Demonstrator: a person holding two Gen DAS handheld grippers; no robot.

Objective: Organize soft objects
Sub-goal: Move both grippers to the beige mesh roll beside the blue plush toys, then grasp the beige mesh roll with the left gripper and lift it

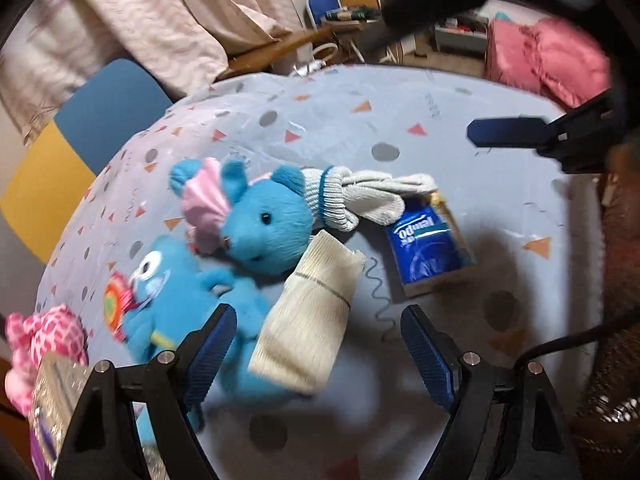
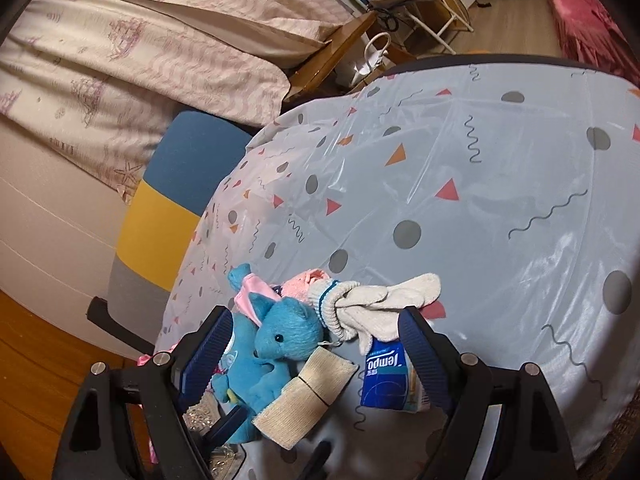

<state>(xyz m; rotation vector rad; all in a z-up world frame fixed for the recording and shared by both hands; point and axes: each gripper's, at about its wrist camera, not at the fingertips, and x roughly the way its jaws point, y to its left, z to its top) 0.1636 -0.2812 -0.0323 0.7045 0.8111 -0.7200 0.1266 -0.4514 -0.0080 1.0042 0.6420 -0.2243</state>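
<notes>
Soft things lie in a cluster on the patterned table cover (image 1: 400,120): a blue teddy (image 1: 264,224) with a pink bow, a blue plush with big eyes (image 1: 168,292), a beige folded cloth (image 1: 312,316), knotted white gloves (image 1: 360,196), and a pink checked plush (image 1: 40,336) at the left edge. My left gripper (image 1: 318,344) is open, low over the beige cloth. My right gripper (image 2: 316,356) is open above the same cluster, teddy (image 2: 288,336), cloth (image 2: 308,392) and gloves (image 2: 380,312) between its fingers. One right finger (image 1: 508,132) shows in the left wrist view.
A blue Tempo tissue pack (image 1: 428,248) lies right of the cloth, also in the right wrist view (image 2: 384,380). A blue-and-yellow chair (image 2: 168,200) stands at the table's left. A bed with pale bedding (image 2: 120,40) is behind. A clear glittery bag (image 1: 56,396) sits by the pink plush.
</notes>
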